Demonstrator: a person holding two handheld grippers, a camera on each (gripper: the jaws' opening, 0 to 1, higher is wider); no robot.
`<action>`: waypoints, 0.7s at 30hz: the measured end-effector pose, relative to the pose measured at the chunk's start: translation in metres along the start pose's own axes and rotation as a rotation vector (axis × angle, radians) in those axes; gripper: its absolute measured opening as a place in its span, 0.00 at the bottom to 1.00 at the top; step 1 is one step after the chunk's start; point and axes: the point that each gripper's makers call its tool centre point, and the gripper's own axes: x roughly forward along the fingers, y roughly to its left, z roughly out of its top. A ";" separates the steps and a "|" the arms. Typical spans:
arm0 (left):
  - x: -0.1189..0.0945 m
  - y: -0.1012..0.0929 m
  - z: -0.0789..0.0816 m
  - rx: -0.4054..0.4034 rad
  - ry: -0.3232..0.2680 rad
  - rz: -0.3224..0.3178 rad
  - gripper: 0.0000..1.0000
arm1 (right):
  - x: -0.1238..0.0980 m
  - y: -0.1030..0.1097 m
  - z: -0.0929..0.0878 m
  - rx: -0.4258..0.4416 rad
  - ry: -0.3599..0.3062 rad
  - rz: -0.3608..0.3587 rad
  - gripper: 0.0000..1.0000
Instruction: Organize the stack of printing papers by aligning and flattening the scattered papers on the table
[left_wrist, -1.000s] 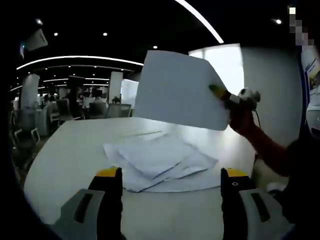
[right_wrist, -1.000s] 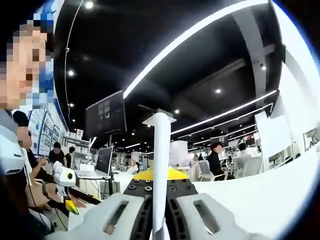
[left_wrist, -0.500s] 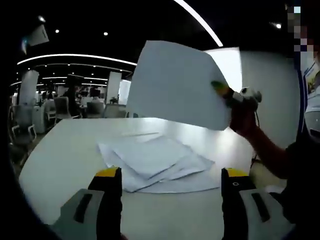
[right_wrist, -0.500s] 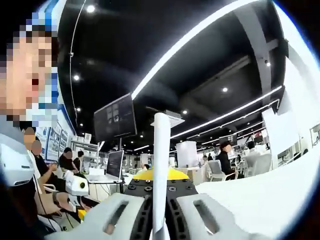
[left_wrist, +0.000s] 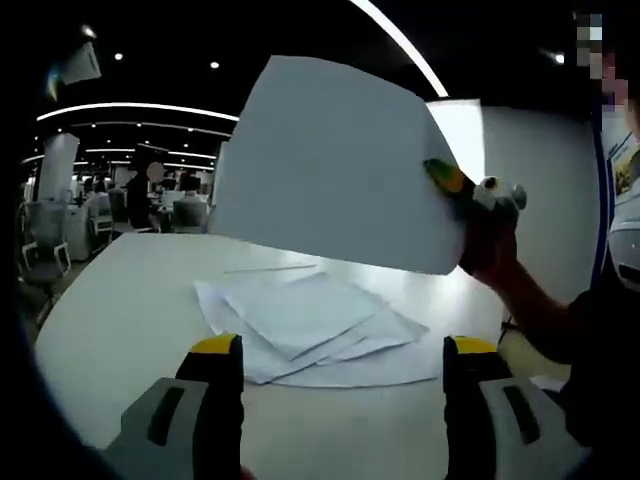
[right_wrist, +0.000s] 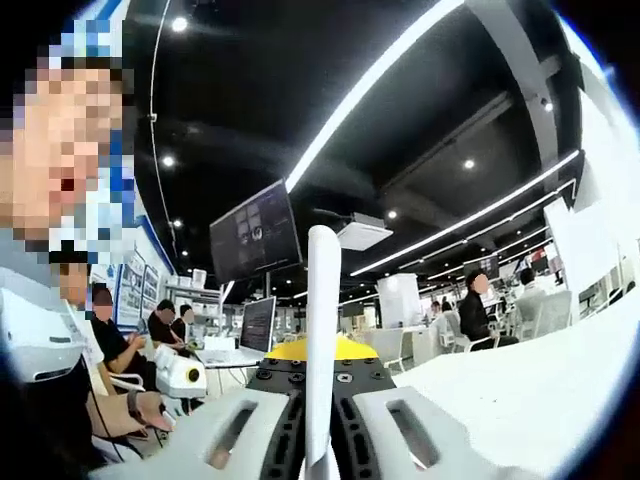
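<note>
With my right gripper (right_wrist: 320, 455) clamped on one lifted sheet (left_wrist: 335, 165) at upper centre of the left gripper view, and my left gripper (left_wrist: 340, 350) wide open and empty below the scattered papers (left_wrist: 310, 330) on the table (left_wrist: 120, 320), I judge the next move is laying this sheet squarely onto them.

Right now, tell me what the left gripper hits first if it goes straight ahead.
Probably the scattered papers on the table, lying ahead between the open left gripper jaws; depth is unclear.
</note>
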 end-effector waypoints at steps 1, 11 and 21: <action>0.001 0.000 -0.001 -0.021 -0.004 -0.008 0.84 | 0.001 0.003 -0.001 0.007 -0.001 0.009 0.00; 0.004 0.002 -0.001 -0.093 -0.037 -0.029 0.84 | 0.007 0.022 0.000 0.083 -0.030 0.067 0.00; 0.010 -0.001 0.015 -0.111 -0.120 -0.047 0.84 | 0.008 0.029 0.010 0.302 -0.112 0.135 0.00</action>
